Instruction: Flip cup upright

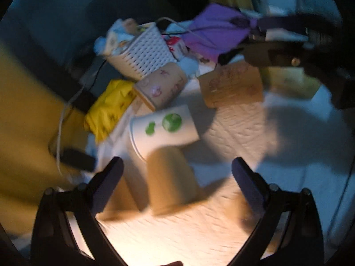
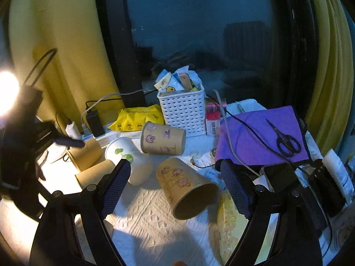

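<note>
1. Paper cups lie scattered on the white embossed cloth (image 2: 142,217); none is seen to stand mouth-up. The brown cup with pink drawings (image 2: 186,187) lies on its side directly between the fingers of the right gripper (image 2: 175,186), mouth toward the camera.
2. The right gripper's jaws are spread wide and touch nothing; the cup sits apart from both pads.
3. The left gripper (image 1: 177,170) is likewise released and empty. A plain brown cup (image 1: 172,177) sits blurred between its fingers, apparently base-up, with the white cup with green print (image 1: 164,128) on its side just behind.
4. A second decorated brown cup (image 2: 163,140) lies tipped beside the white lattice basket (image 2: 183,115); a purple sheet (image 2: 261,137) carrying scissors (image 2: 286,139) lies to the right.
5. Progress, as judged: no cup is gripped or righted. Approach looks near complete; closing, lifting, turning and setting down remain.
</note>
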A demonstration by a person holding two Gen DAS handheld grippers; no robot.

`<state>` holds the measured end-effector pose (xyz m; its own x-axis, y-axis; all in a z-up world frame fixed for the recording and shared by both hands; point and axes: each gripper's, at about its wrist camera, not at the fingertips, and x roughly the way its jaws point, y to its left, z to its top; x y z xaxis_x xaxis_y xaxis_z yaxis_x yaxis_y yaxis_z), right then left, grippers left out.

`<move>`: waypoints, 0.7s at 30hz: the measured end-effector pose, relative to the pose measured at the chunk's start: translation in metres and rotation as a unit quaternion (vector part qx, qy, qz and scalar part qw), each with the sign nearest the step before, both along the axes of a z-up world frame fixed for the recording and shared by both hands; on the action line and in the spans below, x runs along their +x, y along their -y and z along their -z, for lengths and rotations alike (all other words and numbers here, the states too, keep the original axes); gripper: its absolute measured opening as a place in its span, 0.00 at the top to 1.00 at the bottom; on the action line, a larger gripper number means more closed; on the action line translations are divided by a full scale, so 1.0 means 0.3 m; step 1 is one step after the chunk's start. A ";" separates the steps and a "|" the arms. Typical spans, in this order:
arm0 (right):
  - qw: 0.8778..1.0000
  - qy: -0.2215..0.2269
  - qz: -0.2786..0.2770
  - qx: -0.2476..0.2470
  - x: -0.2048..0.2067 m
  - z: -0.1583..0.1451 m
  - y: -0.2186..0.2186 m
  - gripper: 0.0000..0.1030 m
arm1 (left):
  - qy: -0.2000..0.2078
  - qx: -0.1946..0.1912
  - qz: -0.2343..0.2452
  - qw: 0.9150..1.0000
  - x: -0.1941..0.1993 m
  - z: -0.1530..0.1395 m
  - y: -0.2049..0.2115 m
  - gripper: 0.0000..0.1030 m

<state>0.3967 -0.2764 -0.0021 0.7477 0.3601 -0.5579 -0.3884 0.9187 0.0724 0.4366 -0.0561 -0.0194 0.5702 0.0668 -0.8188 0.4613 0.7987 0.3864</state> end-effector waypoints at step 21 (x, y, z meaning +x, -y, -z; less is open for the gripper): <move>0.999 -0.024 0.020 0.025 0.057 0.014 0.052 0.17 | -0.053 0.143 0.146 0.978 0.269 0.143 0.057 0.20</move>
<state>0.4138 -0.2919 -0.0062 0.7343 0.3585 -0.5764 -0.3462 0.9282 0.1362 0.5172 -0.0732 -0.0624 0.5126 0.1480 -0.8458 0.7024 0.4942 0.5122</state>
